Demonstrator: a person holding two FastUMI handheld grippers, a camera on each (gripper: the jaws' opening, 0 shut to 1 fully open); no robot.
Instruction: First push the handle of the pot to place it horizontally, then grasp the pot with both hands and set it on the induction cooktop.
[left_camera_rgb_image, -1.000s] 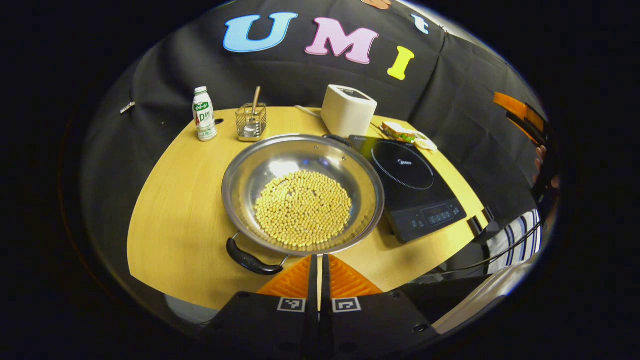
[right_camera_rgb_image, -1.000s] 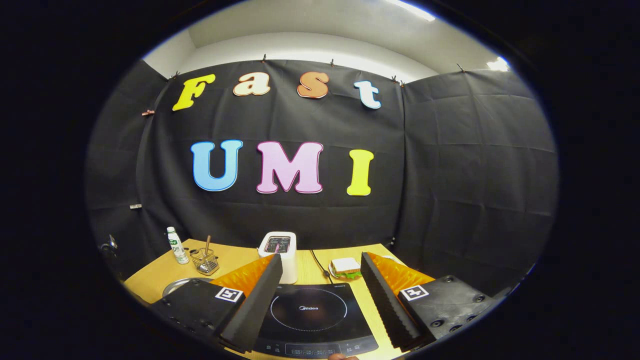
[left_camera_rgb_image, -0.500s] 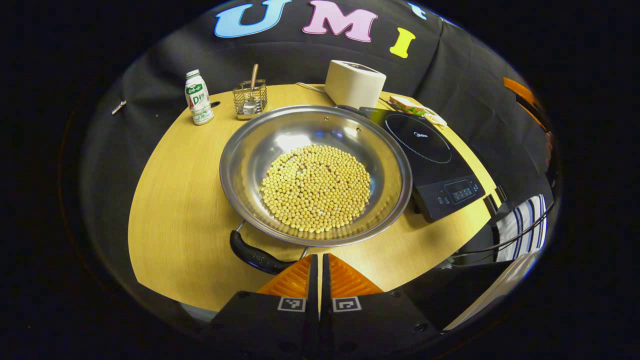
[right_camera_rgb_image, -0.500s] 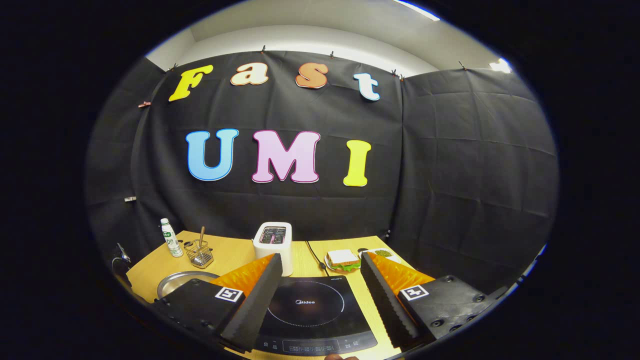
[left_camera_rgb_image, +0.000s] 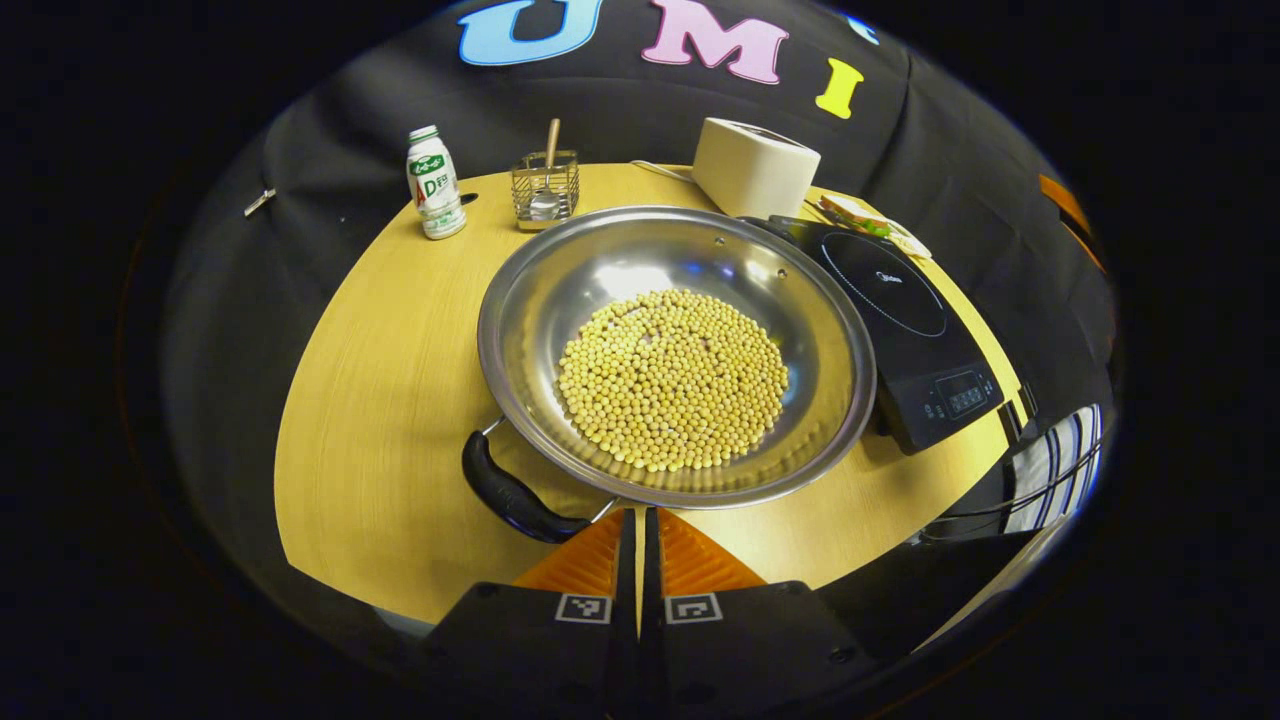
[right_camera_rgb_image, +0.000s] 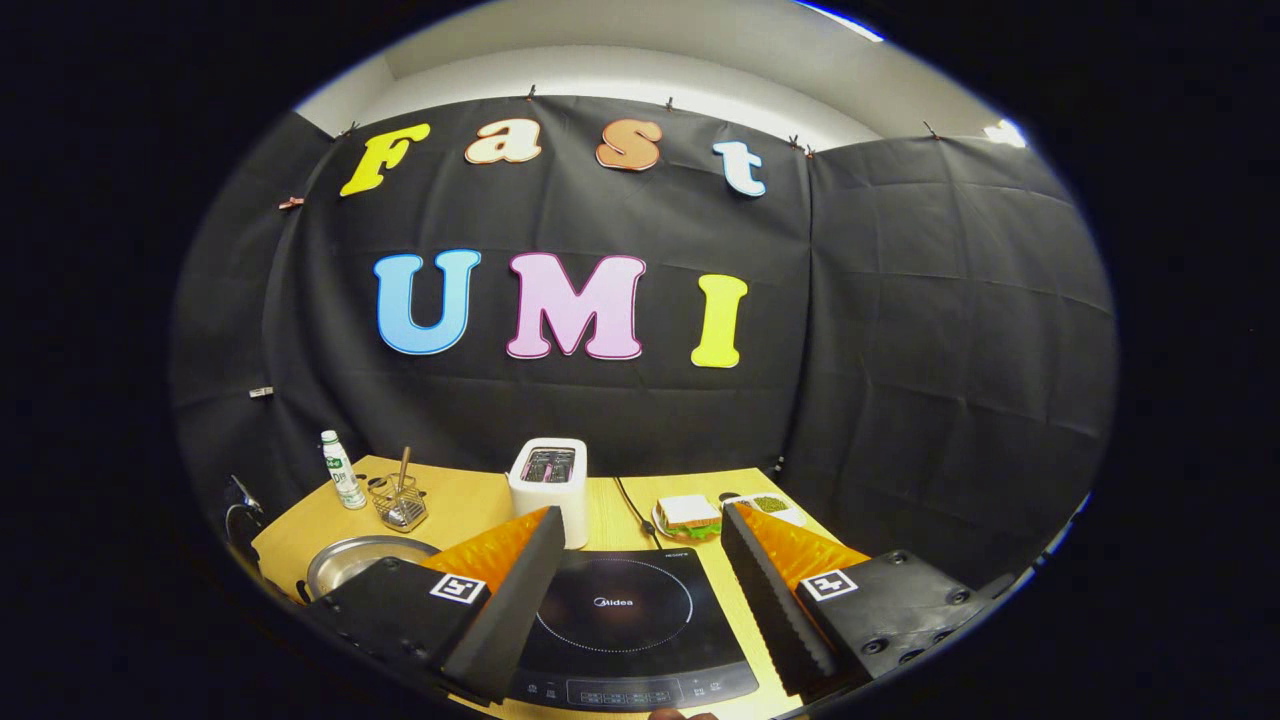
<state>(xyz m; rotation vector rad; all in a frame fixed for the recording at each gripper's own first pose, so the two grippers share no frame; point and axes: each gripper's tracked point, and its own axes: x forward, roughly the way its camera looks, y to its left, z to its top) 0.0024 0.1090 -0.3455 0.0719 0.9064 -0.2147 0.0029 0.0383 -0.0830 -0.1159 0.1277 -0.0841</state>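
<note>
The left hand-held gripper (left_camera_rgb_image: 640, 530), fingers closed together, has crept closer to the pot (left_camera_rgb_image: 676, 355); its handle (left_camera_rgb_image: 510, 495) remains unpushed. The right hand-held gripper (right_camera_rgb_image: 640, 560) hangs wide over the induction cooktop (right_camera_rgb_image: 625, 625).

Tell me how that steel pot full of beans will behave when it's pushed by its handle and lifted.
The pot looks rigid metal on smooth wood, so pushing its black handle would probably pivot or slide it. The loose beans will likely shift if it tilts. Wide and shallow, it seems to need a level two-sided lift.

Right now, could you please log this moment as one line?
left tongs: shut, by pot handle | right tongs: open above cooktop | pot: on table
</note>
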